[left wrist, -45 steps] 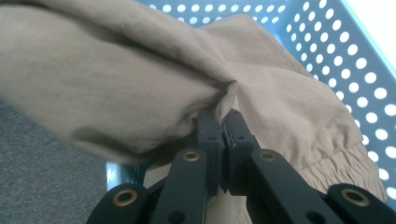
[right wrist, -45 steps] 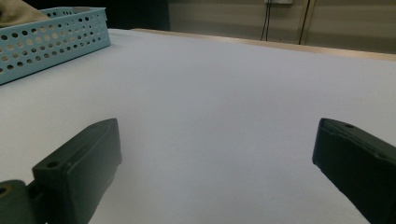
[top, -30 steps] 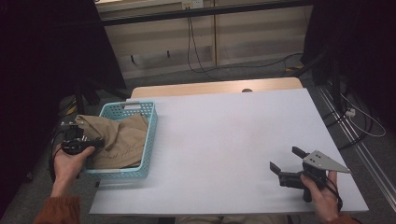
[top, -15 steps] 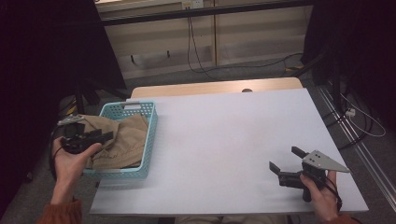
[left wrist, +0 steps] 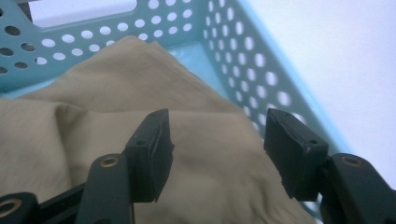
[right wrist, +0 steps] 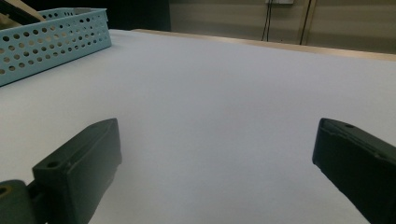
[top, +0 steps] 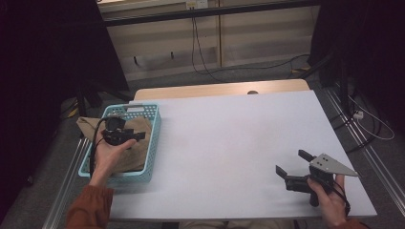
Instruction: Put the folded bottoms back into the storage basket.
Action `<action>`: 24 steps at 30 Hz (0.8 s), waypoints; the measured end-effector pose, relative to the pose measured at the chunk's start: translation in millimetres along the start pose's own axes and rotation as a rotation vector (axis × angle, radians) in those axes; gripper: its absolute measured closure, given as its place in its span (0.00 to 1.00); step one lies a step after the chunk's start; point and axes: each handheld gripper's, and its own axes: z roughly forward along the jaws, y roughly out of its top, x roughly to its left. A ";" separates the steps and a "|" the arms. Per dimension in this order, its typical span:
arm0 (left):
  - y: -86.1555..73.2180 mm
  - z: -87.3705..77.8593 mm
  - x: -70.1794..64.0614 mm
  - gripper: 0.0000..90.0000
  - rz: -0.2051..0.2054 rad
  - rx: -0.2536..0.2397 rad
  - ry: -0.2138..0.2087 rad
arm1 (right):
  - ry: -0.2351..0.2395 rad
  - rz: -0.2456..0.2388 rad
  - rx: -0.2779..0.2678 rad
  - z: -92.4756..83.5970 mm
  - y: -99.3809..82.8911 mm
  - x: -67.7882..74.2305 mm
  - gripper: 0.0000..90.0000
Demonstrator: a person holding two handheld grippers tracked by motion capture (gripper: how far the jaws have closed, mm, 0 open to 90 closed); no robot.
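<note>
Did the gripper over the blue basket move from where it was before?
Yes. The left gripper has gone up the picture along the basket, from its near end toward its far handle end, its jaws just opening above the tan cloth.

Rust-orange knitted sleeves cover both forearms. The black left gripper [top: 128, 137] trails a looping black cable; the black right gripper [top: 292, 163] carries a grey three-cornered plate dotted with small holes, and its blocky fingers [right wrist: 79, 163] show screw holes.

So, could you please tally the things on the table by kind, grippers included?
Basket: 1
Cloth: 1
Grippers: 2, the left gripper and the right gripper
Total: 4
</note>
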 end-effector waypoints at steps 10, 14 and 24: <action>-12.9 32.3 -4.7 0.49 0.060 0.166 0.003 | 0.000 -0.002 0.003 -0.3 -0.2 -0.1 0.01; -15.2 36.0 -9.4 0.63 0.095 0.218 0.034 | 0.001 -0.002 0.002 -0.6 -0.3 -0.1 0.01; -16.1 30.3 -8.8 0.94 0.111 0.264 -0.052 | -0.001 0.000 0.003 -0.7 -0.4 -0.4 0.01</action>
